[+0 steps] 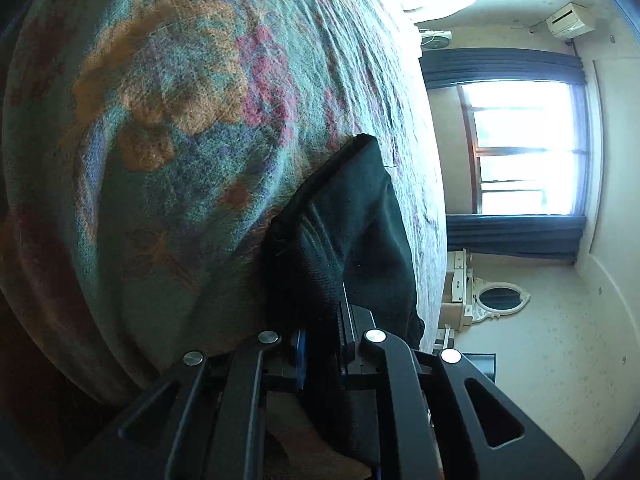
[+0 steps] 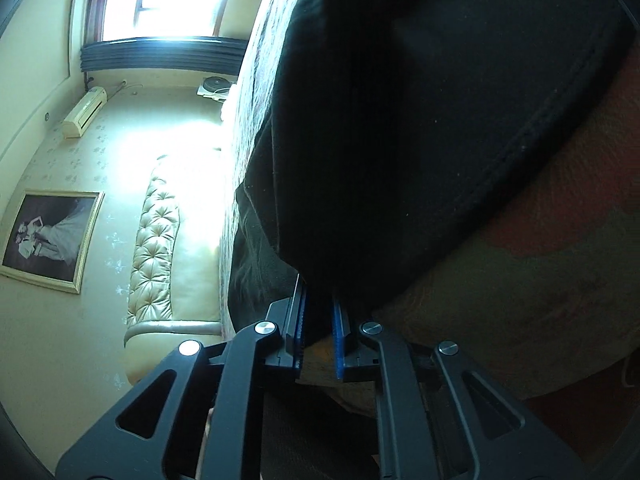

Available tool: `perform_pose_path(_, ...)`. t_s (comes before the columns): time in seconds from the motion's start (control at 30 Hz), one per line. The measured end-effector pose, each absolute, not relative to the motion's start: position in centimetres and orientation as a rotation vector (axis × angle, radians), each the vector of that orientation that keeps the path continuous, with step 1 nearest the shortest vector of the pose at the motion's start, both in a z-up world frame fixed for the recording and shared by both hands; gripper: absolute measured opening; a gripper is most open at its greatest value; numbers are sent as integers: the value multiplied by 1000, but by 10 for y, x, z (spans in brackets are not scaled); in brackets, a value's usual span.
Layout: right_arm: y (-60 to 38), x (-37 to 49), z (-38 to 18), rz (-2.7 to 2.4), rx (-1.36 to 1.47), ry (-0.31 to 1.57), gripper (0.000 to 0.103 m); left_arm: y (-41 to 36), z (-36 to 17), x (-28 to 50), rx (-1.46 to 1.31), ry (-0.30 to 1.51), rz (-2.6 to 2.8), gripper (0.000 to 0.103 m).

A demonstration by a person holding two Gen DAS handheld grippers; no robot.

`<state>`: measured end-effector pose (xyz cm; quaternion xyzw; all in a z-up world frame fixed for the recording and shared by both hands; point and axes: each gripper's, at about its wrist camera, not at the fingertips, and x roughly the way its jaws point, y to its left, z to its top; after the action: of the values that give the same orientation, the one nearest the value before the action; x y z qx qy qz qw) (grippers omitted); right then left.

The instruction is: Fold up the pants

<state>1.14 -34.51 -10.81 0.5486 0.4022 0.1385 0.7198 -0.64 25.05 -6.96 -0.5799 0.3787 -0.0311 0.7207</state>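
Left tool (image 1: pixel 323 320): we hold it clamped on a fold of the black pants (image 1: pixel 352 240), which trail ahead of it over the bed's patterned blanket (image 1: pixel 160 120). Right tool (image 2: pixel 319 320): jaws narrowly parted around another edge of the pants (image 2: pixel 440 120). We judge this looser hold may slip, letting the fold sag unevenly.
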Motion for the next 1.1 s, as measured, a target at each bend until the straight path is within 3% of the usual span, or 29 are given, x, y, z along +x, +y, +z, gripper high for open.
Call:
perform_pose_path(0.03,-347,11,-100,306,1194,879,24,249,-63,-8,-1241,827,-76,14)
perform_pose_path(0.07,-348,12,-88,305,1167,860,38,248,-54,-9,-1176,822,-76,15)
perform_pose_path(0.1,-353,10,-75,297,1129,834,51,244,-42,-11,-1087,815,-63,24)
perform_pose_path(0.2,-382,19,-32,248,1004,751,58,232,-9,-18,-942,742,-62,68)
perform_pose_path(0.23,-397,23,-19,214,977,710,62,228,0,-19,-931,712,-79,76)
perform_pose_path(0.27,-415,29,-11,176,964,680,70,222,8,-18,-922,689,-103,76)
perform_pose_path(0.4,-493,81,11,19,960,605,71,180,30,4,-840,690,-207,80)
perform_pose_path(0.57,-532,177,17,-80,757,743,71,118,14,33,-797,826,-321,82)
perform_pose_path(0.83,-497,329,-2,-133,406,1004,72,52,-32,46,-787,997,-352,83)
perform_pose_path(0.87,-496,338,-11,-157,383,1042,69,48,-33,45,-766,993,-342,83)
perform_pose_path(0.9,-495,344,-19,-159,381,1065,38,43,-31,45,-742,989,-337,85)
perform_pose_path(0.93,-495,344,-22,-139,391,1073,14,39,-28,44,-717,990,-337,85)
perform_pose_path(0.97,-497,342,-23,-127,396,1067,5,36,-27,44,-704,994,-341,85)
perform_pose_path(1.1,-517,299,17,-54,487,920,5,24,-19,40,-701,999,-402,85)
